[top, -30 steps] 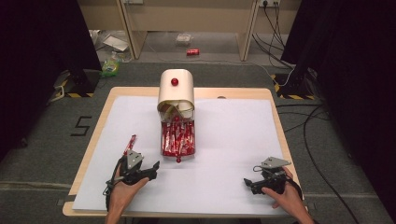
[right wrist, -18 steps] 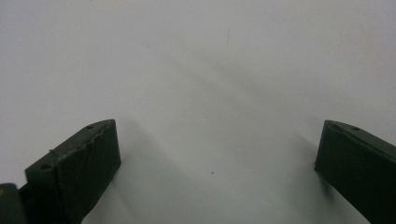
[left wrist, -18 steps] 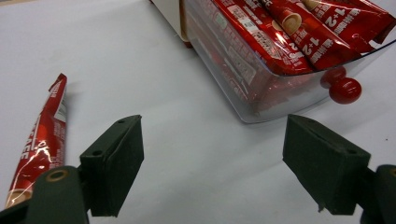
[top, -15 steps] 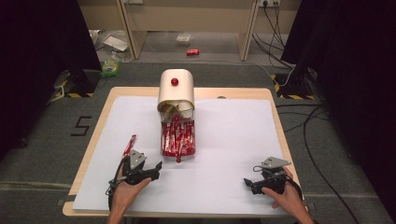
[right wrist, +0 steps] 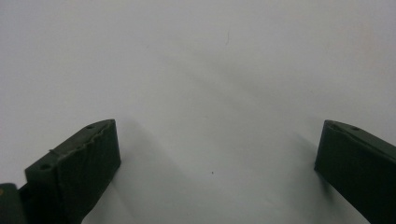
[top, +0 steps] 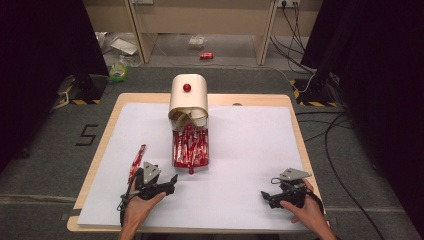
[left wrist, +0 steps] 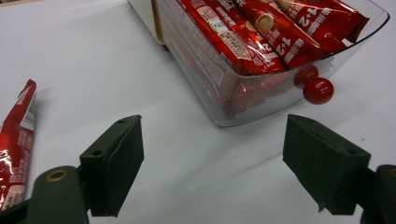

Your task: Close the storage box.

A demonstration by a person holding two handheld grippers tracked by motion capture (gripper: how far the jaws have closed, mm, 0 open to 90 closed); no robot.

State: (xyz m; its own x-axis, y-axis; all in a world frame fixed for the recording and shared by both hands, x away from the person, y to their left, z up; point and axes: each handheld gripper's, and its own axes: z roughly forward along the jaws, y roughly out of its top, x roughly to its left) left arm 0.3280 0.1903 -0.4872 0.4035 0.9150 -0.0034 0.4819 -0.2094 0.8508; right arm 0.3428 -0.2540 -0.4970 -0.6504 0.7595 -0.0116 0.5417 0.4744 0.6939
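A cream box with a red knob point(top: 188, 97) stands at the table's far middle. Its clear drawer point(top: 190, 148) is pulled out toward me and holds several red snack bars point(left wrist: 243, 28). A red knob point(left wrist: 318, 90) sits on the drawer's front. One loose red bar point(top: 136, 161) lies on the white sheet to the left of the drawer, also seen at the left edge as a red wrapper point(left wrist: 16, 135). My left gripper point(top: 171, 182) is open and empty, a short way before the drawer front. My right gripper point(top: 265, 196) rests open over bare sheet at the front right.
The white sheet point(top: 250, 145) covers most of the wooden table point(top: 112, 120). Cables point(top: 345, 150) trail on the floor to the right. Litter and a red can point(top: 206, 55) lie on the floor beyond the table.
My left gripper has shifted a little to the right, toward the drawer front. The right gripper has stayed put.
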